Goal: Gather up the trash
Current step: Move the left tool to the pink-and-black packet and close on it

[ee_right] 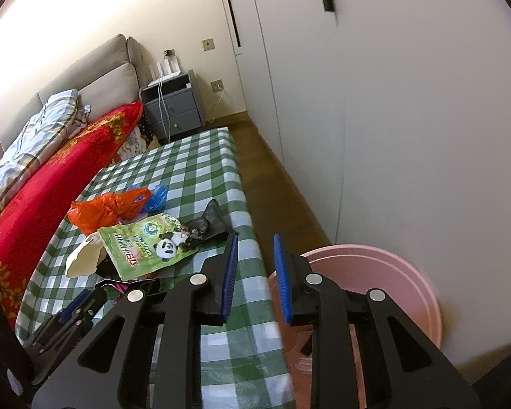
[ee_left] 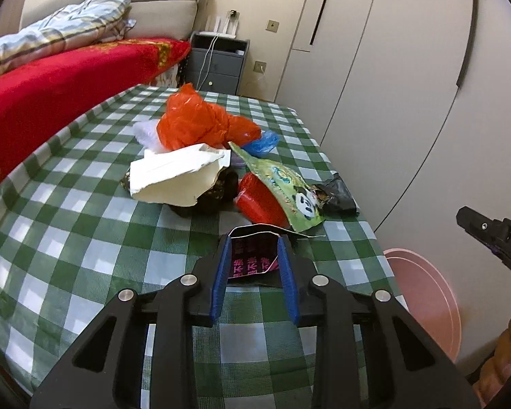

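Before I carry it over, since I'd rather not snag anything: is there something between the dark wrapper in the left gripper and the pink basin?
Nothing visible blocks it. The left gripper grips the dark wrapper near the table edge; the pink basin sits open on the floor just beyond it.

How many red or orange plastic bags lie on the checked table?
2: an orange bag at the far end of the pile, and a red bag under the panda packet. More may be hidden.

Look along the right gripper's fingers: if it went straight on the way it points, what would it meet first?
Probably the table edge or the pink basin beside it. The right gripper is empty, and its gap straddles that edge; depth is unclear here.
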`<state>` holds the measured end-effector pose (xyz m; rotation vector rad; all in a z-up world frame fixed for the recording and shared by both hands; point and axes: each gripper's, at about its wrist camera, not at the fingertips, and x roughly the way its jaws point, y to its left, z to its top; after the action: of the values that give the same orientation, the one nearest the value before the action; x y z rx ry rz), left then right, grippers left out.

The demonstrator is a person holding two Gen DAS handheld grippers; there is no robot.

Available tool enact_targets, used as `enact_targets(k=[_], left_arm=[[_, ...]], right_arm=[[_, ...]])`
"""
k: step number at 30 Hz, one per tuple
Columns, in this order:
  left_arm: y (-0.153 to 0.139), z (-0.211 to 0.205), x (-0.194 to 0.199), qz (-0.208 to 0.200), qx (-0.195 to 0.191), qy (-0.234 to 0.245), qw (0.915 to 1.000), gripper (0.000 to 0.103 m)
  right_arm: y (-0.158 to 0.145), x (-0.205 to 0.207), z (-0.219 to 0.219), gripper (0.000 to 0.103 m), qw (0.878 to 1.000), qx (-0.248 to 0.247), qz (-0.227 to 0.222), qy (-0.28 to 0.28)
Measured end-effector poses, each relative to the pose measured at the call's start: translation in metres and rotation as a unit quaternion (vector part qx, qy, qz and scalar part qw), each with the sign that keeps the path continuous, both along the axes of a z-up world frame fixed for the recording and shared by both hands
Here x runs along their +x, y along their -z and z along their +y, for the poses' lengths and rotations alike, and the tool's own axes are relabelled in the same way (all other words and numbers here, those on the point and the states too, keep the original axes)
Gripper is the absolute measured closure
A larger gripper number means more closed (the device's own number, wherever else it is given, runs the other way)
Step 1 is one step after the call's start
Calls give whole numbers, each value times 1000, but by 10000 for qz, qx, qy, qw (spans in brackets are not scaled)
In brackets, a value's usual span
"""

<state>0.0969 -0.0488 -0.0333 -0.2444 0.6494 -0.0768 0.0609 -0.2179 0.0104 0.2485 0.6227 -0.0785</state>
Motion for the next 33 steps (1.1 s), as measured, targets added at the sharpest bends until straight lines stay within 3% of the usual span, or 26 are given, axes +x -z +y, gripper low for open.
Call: enact_targets(k=[8, 13, 18, 24, 31, 33], left_arm=[[2, -1, 5, -9, -270, 52, 9996, 66], [11, -2, 15, 276, -872, 71, 9958, 65], [10, -15, 21, 328, -1112, 78, 9932, 63], [12, -32, 27, 543, -861, -286, 9944, 60], [12, -16, 23, 597, -666, -536, 9945, 61], [13, -8, 21, 634, -669, -569, 9941, 70]], right_arm=[[6, 8, 4, 81, 9999, 77, 77, -103], [6, 6, 2, 81, 9999, 38, 71, -95], [4, -2, -4, 80, 10000, 62, 68, -27], [3, -10, -3, 80, 9999, -39, 89, -128], [3, -9, -1, 80, 9998, -10, 95, -186], [5, -6, 3, 80, 9997, 1, 115, -228]])
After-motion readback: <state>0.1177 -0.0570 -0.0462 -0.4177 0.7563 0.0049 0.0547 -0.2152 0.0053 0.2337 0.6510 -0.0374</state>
